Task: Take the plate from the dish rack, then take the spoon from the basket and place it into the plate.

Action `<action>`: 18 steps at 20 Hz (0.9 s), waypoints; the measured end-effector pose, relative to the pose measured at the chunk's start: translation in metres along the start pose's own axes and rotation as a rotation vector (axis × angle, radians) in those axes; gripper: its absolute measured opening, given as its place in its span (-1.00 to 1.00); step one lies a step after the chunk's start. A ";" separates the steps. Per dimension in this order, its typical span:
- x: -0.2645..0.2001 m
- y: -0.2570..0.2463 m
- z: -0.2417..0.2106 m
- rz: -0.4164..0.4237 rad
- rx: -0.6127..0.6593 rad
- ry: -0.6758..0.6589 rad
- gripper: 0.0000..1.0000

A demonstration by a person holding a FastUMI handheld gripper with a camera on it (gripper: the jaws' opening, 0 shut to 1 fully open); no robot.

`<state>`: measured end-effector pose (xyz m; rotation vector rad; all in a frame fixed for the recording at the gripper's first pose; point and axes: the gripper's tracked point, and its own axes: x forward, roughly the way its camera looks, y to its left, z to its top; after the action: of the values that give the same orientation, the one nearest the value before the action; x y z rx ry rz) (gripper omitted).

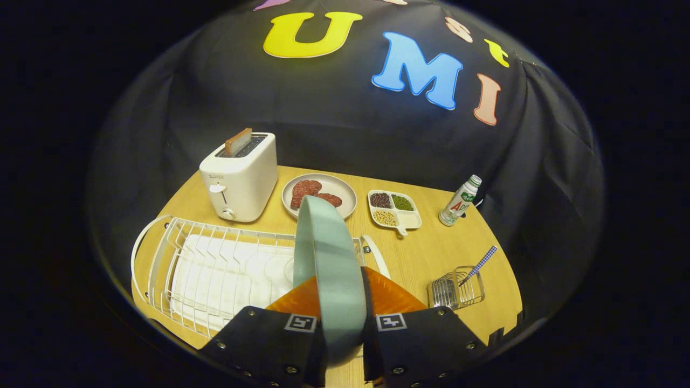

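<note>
My jaws (335,328) clamp the pale green round plate (329,269) on edge, above the white wire dish rack (215,269). I should lower it flat onto the wooden tabletop (426,253) short of the wire basket (455,291) holding the checked-handle spoon (481,262).

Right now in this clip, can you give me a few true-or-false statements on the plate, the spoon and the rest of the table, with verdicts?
1. The gripper is shut on the pale green plate, held on edge between its fingers. True.
2. The spoon with the blue checked handle lies on the green plate. False: it stands in the small wire basket, beyond the fingers.
3. A slice of toast sticks up from the white toaster. True.
4. The white dish rack holds a stack of bowls. False: no bowls can be seen in it.
5. The round grey plate behind the green one carries meat slices. True.
</note>
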<state>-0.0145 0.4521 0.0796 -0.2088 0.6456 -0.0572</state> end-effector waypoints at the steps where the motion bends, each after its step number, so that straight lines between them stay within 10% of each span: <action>1: -0.006 -0.001 0.003 -0.006 -0.002 -0.009 -0.49; 18: -0.116 -0.075 -0.087 0.043 0.034 -0.029 -0.49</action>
<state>-0.1588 0.3770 0.0968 -0.1622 0.6195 -0.0240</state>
